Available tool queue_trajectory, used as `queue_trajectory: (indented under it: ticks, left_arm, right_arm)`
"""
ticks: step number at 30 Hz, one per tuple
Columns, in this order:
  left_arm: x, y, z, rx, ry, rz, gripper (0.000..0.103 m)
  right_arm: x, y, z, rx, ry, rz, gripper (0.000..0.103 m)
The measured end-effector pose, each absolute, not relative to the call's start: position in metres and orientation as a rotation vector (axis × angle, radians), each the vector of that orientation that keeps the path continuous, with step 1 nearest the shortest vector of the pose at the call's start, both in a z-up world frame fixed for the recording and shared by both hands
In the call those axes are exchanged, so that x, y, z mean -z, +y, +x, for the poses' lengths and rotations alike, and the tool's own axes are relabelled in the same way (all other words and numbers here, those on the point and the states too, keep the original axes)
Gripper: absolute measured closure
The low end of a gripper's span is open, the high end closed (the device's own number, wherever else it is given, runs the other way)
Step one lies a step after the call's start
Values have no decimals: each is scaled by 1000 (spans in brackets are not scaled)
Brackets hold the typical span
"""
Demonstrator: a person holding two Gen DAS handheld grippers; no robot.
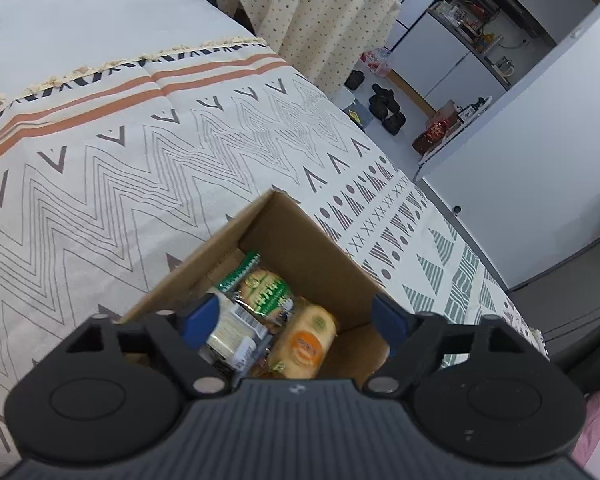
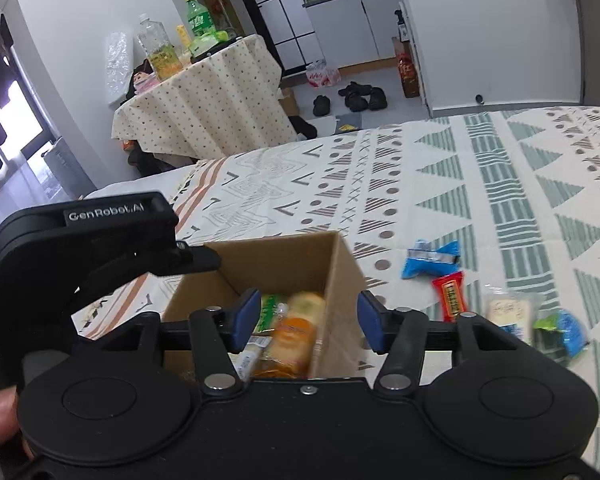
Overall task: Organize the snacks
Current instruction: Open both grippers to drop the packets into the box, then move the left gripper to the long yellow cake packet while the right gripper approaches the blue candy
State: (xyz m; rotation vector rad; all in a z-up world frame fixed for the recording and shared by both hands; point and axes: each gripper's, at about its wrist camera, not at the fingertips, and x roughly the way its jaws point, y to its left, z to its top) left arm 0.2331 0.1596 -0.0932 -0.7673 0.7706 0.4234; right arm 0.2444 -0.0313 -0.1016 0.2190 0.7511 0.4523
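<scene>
Above cardboard box (image 2: 284, 264) on bed (image 2: 480, 184): both grippers, left gripper (image 1: 296, 316) and right gripper (image 2: 306, 320), fingers wide, empty; next, best fetching blue packet (image 2: 432, 264) at two o'clock.

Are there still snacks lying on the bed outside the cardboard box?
Yes, the right wrist view shows a blue packet and a red packet on the bedspread beside the cardboard box.

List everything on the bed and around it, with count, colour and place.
cardboard box: one, brown, open on the bedspread
snacks in box: several, green, orange, white
blue packet: one, on the bedspread right of the box
red packet: one, beside the blue one
pale packet: one, further right
green-blue packet: one, rightmost, blurred
bedspread: one, patterned cream
side table: one, dotted cloth, bottles on top
shoes: several, black, on floor
left tongs: open, over box
right tongs: open, over box
</scene>
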Motion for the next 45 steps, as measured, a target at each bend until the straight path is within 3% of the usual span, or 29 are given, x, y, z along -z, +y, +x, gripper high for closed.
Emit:
queue_trajectory:
  ticks: [7,13,27,45]
  left_arm:
    - [92,139,239,-389,810,-708,10]
    - [86,123,236,-368,789,-675,7]
    - [77,46,240,-228,777,-502,0]
    - [97,-24,247,-86,870,-315,0]
  right_arm:
    - [101,-71,239,-402,753,237,47]
    - [101,-106,232,-351,745,247,40]
    - [106,-183,214,-262,720,262,11]
    - [132,-254,204,-219,740,315,9]
